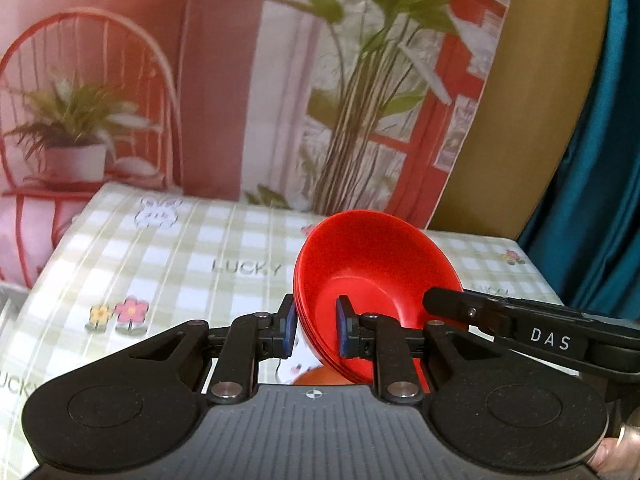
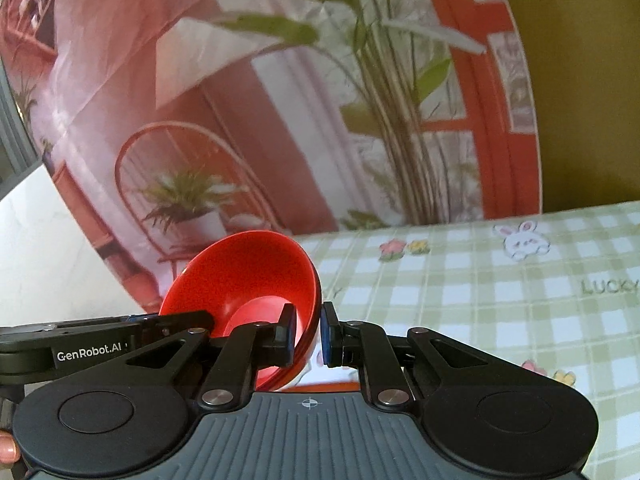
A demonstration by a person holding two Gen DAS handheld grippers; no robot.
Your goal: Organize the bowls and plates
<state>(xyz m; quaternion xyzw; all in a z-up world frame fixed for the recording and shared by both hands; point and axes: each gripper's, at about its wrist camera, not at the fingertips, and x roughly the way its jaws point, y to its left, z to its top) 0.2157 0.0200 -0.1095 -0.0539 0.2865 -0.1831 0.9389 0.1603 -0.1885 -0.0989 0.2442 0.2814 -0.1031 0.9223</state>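
Observation:
A stack of red bowls (image 1: pixel 372 264) is held tilted above the checked tablecloth (image 1: pixel 180 264). My left gripper (image 1: pixel 317 330) is shut on the stack's left rim, one blue pad inside and one outside. My right gripper (image 2: pixel 309 334) is shut on the opposite rim of the same red bowls (image 2: pixel 248 280). The right gripper's body also shows in the left wrist view (image 1: pixel 520 328), reaching in from the right. An orange object (image 1: pixel 320 378) shows just below the bowls, mostly hidden by the gripper.
The table carries a green and white checked cloth (image 2: pixel 480 288) with flowers, rabbits and the word LUCKY. A printed backdrop (image 1: pixel 240 80) with plants and a red chair stands behind the far edge. A teal curtain (image 1: pixel 600 160) hangs at the right.

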